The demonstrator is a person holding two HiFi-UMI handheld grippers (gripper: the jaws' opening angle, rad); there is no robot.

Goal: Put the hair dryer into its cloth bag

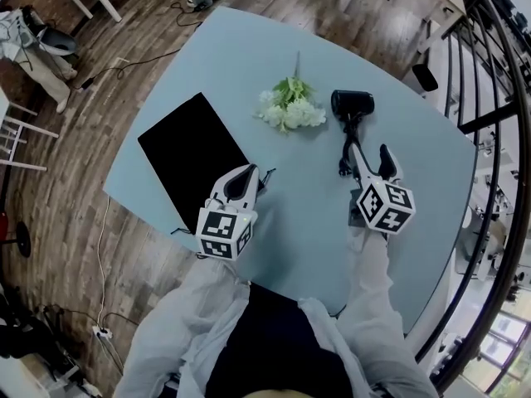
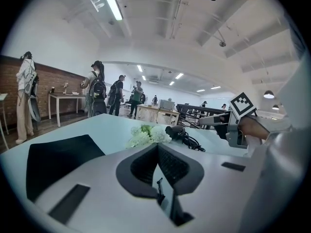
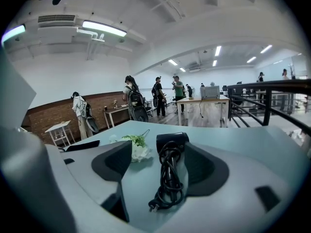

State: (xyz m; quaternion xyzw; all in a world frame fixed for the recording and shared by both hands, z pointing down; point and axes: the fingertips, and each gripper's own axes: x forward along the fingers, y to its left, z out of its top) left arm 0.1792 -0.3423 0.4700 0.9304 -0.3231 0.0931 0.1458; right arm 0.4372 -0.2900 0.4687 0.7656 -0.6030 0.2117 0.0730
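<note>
I am centring the right gripper's [image 1: 369, 150] wide jaws on the hair dryer [image 3: 171, 144] just ahead, avoiding its cord [image 3: 167, 188]; left gripper's [image 1: 246, 173] jaws closed, empty.

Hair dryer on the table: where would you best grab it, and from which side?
Probably by its handle, coming from the person's side. The hair dryer lies with its bulky head at the far end and its slim handle, with the cord wound round it, pointing back toward the right gripper. That gripper's open jaws could straddle the handle across its narrow width.
</note>
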